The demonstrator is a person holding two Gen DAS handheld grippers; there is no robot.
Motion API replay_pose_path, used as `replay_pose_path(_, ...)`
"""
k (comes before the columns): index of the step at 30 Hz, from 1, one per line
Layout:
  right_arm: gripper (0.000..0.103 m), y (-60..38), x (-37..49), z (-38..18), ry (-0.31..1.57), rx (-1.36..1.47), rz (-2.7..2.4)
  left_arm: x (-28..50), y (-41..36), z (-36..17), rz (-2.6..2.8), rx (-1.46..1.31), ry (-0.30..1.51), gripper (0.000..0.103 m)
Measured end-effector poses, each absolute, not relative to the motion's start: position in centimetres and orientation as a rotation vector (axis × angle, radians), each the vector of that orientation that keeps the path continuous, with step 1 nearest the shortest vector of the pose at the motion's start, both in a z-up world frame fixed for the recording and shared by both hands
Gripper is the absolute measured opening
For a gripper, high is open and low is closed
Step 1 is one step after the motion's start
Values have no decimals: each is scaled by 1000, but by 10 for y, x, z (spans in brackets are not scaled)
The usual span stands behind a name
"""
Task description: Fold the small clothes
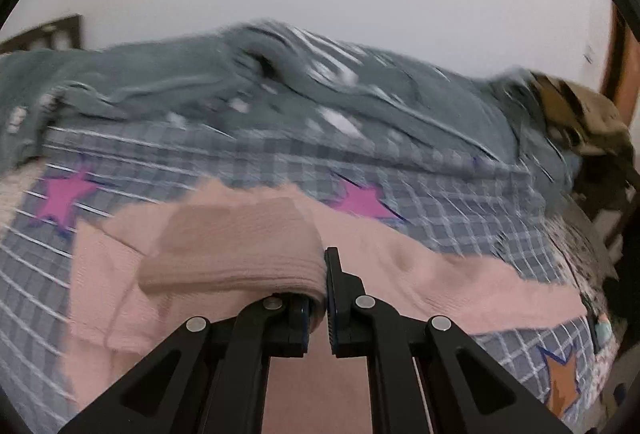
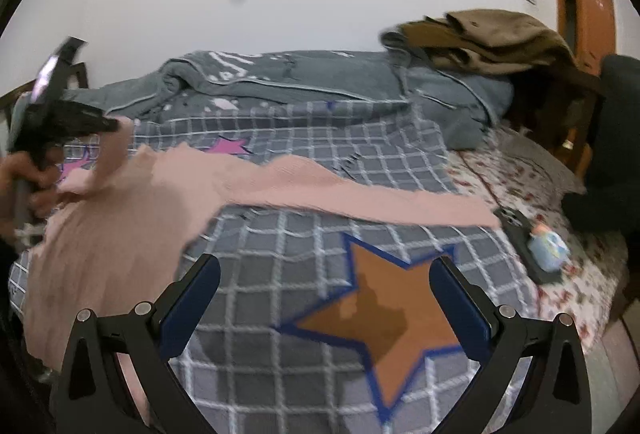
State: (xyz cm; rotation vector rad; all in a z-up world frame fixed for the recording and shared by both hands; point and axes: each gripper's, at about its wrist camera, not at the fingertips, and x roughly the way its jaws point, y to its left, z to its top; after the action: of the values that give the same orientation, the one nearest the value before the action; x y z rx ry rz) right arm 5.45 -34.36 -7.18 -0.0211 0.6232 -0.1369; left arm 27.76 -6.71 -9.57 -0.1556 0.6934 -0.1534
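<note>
A pink knitted garment (image 1: 420,274) lies spread on a grey checked blanket (image 1: 460,194) with stars. My left gripper (image 1: 325,298) is shut on a ribbed end of the pink garment (image 1: 240,254), which is lifted and folded over the left finger. In the right wrist view the pink garment (image 2: 280,186) stretches from the left to a long sleeve at the right. My left gripper (image 2: 110,124) shows there at the far left, holding pink cloth. My right gripper (image 2: 324,286) is open and empty above an orange star (image 2: 392,318) on the blanket (image 2: 256,274).
A rumpled grey-blue duvet (image 2: 300,82) lies behind the blanket. A brown coat (image 2: 492,38) is piled at the back right. A dark flat device (image 2: 524,246) with a small light-blue object (image 2: 550,246) lies on the floral sheet (image 2: 560,294) at the right. A white wall stands behind.
</note>
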Motion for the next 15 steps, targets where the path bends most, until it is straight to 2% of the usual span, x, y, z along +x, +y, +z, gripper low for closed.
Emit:
replay_pose_path(5,103,-357,45,-75,642,11,-187,286,-110,-130,-245,-149,791,9)
replay_pose_path(7,103,-354,48,-77,651,16,-199,291,-112,-140,-256,-127,844,21)
replay_pose_path(9,103,-347,53,-78,655,14,-199,288,-108,-144,-247,-105,862,45)
replay_pose_path(10,103,-341,56,-78,655,9,-197,285,-100,-143,-246,-108,840,53)
replay_pose_path(11,103,-335,59,-79,656,1,-194,279,-88,-140,-242,-113,800,68)
replay_pose_path(12,103,-329,61,-79,658,-7,-189,274,-75,-137,-235,-113,768,71)
replay_pose_path(15,103,-299,72,-82,657,-51,-177,266,-31,-128,-187,-65,723,71)
